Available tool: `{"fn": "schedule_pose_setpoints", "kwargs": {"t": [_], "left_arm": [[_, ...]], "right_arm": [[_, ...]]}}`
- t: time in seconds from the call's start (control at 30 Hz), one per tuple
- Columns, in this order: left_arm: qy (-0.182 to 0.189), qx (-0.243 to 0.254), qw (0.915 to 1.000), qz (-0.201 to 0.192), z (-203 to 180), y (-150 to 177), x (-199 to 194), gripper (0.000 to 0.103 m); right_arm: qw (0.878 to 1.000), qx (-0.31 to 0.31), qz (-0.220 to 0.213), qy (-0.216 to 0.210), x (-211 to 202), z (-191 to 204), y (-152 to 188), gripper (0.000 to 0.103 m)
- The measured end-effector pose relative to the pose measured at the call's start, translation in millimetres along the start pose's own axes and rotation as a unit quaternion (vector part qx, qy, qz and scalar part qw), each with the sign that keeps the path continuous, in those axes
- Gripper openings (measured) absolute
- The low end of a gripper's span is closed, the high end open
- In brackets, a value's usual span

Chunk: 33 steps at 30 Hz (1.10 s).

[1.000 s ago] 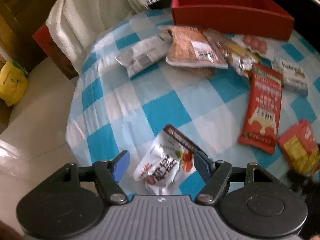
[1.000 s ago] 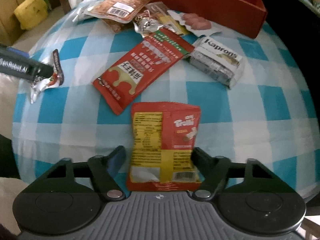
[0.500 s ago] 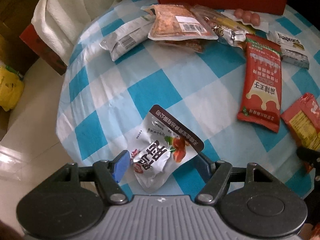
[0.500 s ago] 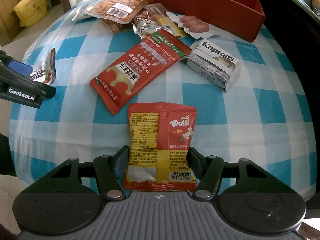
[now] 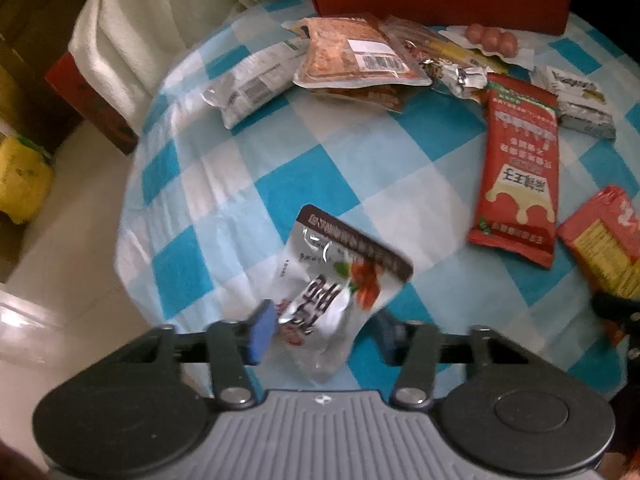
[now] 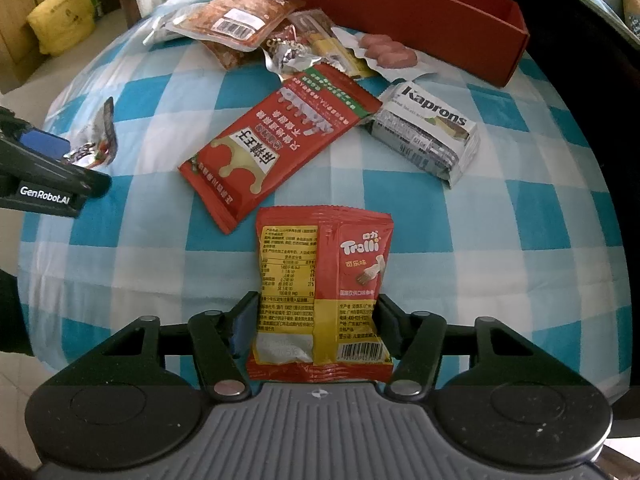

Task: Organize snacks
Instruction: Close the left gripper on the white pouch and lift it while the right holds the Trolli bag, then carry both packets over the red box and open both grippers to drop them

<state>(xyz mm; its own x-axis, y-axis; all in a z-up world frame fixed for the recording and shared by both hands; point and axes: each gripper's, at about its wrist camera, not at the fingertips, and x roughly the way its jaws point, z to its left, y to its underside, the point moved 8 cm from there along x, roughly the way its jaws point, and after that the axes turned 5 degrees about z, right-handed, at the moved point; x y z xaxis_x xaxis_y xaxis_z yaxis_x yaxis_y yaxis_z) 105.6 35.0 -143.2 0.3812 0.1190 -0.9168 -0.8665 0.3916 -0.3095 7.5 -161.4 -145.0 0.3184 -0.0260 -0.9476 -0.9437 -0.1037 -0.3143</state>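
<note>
- Left gripper [image 5: 322, 330]: jaws closed part-way onto a crumpled silver foil snack pouch with a dark brown top band [image 5: 340, 276]. The left blue pad touches the pouch; the right pad is hidden behind it, so a firm grip cannot be confirmed.
- Right gripper [image 6: 314, 326]: jaws close against both edges of a red-and-yellow Trolli gummy packet [image 6: 324, 292], which lies flat at the near edge of the table.
- Middle zone: a long red snack sachet with white lettering [image 6: 276, 140] lies just beyond the Trolli packet; a silver Kaprons wafer pack [image 6: 428, 132] lies to its right.
- Far zone: a clear pack of reddish-brown dried meat [image 6: 236, 20], a grey-silver foil bag [image 5: 248, 88], mixed foil sweets and a clear pack of pink sausages [image 6: 386, 52] sit just before a long red cardboard tray [image 6: 400, 4].
- Progress — judged early: no snack is visible inside the tray; all visible packets remain outside it.
- Surface: a round table under a blue-and-white checked cloth [image 6: 520, 220].
- Room: pale tiled floor, white towel [image 5: 132, 32], yellow bag [image 6: 60, 16] at far left.
</note>
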Motion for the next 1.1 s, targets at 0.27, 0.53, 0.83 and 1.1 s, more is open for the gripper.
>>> {"fn": "schedule_pose_setpoints", "kwargs": {"t": [0.27, 0.53, 0.83, 1.1], "left_arm": [[0.029, -0.014, 0.9995, 0.0, -3, -3, -6, 0.033], [0.032, -0.01, 0.9994, -0.013, -12, -3, -16, 0.033], [0.034, -0.01, 0.999, -0.026, -16, -8, -25, 0.033], [0.041, -0.009, 0.9984, -0.039, -22, -16, -33, 0.033]], "right_arm": [[1.0, 0.004, -0.006, 0.0, -3, -1, -2, 0.063], [1.0, 0.009, -0.02, 0.003, -10, -5, -7, 0.061], [0.999, 0.009, -0.046, 0.007, -23, -5, -13, 0.061], [0.997, 0.018, -0.069, 0.014, -34, -11, -20, 0.061]]}}
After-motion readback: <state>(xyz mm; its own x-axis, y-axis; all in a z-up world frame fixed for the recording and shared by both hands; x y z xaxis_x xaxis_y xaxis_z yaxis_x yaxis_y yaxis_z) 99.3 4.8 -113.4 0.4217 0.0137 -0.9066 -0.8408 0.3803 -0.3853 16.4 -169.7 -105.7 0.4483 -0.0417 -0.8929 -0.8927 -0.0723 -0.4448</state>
